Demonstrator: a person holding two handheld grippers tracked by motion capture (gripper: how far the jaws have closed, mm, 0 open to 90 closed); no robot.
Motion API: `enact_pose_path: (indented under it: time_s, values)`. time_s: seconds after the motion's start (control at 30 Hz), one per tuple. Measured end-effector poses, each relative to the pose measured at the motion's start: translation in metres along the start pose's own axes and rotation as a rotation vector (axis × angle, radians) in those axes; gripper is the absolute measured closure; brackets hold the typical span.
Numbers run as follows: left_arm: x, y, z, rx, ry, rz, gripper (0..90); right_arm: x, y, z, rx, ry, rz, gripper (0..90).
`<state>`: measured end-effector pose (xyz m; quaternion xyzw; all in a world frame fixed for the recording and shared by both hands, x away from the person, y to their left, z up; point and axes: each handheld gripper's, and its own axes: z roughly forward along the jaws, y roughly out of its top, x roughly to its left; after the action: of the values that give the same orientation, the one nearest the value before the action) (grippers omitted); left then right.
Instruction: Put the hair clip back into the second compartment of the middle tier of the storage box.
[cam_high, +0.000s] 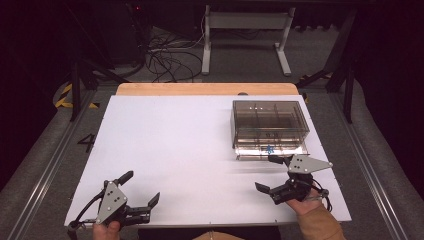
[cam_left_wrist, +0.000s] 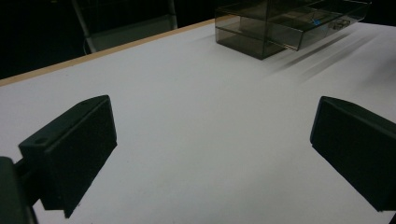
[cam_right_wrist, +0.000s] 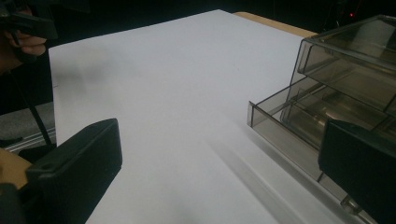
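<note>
A smoky transparent drawer box (cam_high: 269, 125) stands on the white table sheet (cam_high: 190, 150) at the back right, its lowest drawer (cam_high: 270, 151) pulled out toward me with a small blue item (cam_high: 270, 148) inside. My right gripper (cam_high: 273, 173) hovers open just in front of that drawer, one jaw close to the drawer front. In the right gripper view the open drawer (cam_right_wrist: 299, 123) lies at the right between the jaws. My left gripper (cam_high: 141, 187) rests open near the front left edge, nothing between its jaws. The left gripper view shows the box (cam_left_wrist: 285, 25) far off.
The table's wooden far edge (cam_high: 205, 89) shows beyond the sheet. Cables (cam_high: 165, 57) and a white desk frame (cam_high: 245, 30) lie on the floor behind. Metal rails (cam_high: 370, 170) run along both sides of the table.
</note>
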<state>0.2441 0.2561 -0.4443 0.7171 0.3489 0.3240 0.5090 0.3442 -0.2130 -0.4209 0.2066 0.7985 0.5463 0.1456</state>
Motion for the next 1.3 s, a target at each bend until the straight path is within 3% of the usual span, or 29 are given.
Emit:
enact_pose_path:
  time_s: [0.87,1.3]
  values:
    - [0.001,-0.003,0.002,0.001,-0.011,0.011,1.1,0.001,-0.040,0.010,0.048,-0.018,0.043,0.0]
    - [0.003,-0.005,0.002,0.001,-0.013,0.003,1.1,0.002,-0.040,0.014,0.053,-0.035,0.023,0.0]
